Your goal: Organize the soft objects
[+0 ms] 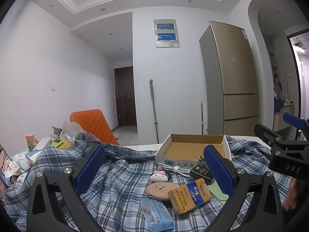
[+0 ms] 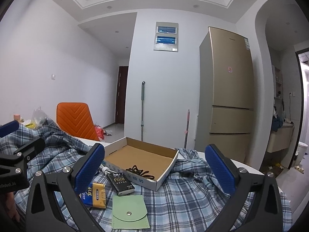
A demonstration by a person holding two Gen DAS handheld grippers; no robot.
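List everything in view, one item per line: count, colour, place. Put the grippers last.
Plaid cloth: one, blue and white, spread over the table.
Cardboard box: one, white outside, brown inside, on the cloth.
Hair ties: a dark bunch, in the box.
Black pack: one, by the box.
Green pouch: one, nearest the camera.
Yellow and blue pack: one, on the cloth.
Tissue pack: one, light blue.
Round tan plush: one.
White cable: one, coiled.
Orange chair: one, behind table.
Fridge: one, gold, right.
Left gripper: open.
Right gripper: open.
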